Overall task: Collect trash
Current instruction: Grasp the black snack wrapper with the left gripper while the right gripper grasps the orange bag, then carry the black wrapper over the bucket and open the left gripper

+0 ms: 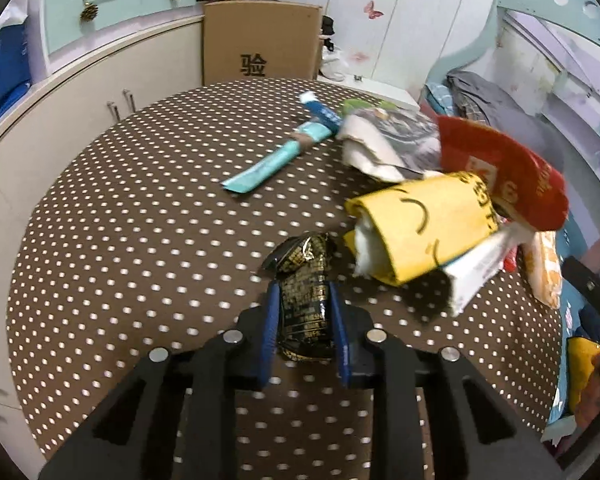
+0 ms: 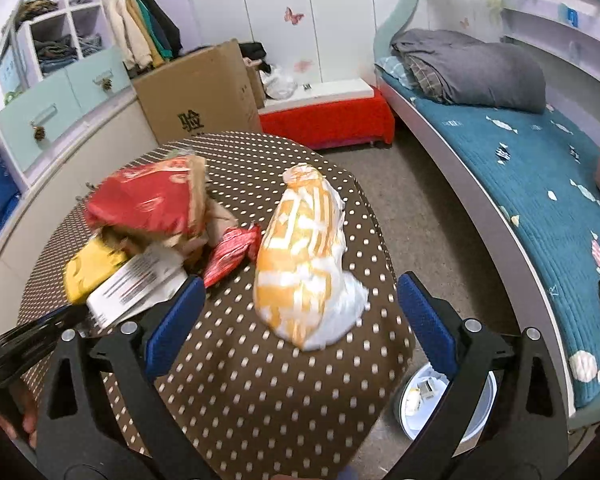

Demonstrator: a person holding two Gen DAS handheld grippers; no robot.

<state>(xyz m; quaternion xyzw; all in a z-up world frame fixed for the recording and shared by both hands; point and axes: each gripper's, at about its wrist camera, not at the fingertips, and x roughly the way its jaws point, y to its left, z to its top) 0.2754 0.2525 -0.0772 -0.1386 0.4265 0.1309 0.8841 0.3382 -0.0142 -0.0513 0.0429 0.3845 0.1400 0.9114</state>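
Snack wrappers lie on a round table with a brown white-dotted cloth point(image 1: 140, 240). My left gripper point(image 1: 304, 292) is shut on a crumpled black and gold wrapper point(image 1: 304, 264), whose blue pads press on both its sides just above the cloth. To its right lies a pile: a yellow wrapper point(image 1: 420, 224), a red bag point(image 1: 500, 168) and white paper. A teal wrapper point(image 1: 268, 164) lies farther back. My right gripper point(image 2: 300, 280) stands open and wide. An orange and white bag point(image 2: 300, 240) lies between its fingers, and neither pad touches it. A small red wrapper point(image 2: 230, 252) lies to its left.
A white bin point(image 2: 432, 400) with some scraps in it stands on the floor below the table's right edge. A cardboard box point(image 1: 260, 40) stands behind the table. Cabinets point(image 1: 80, 100) run along the left, and a bed with a blue cover point(image 2: 540, 184) along the right.
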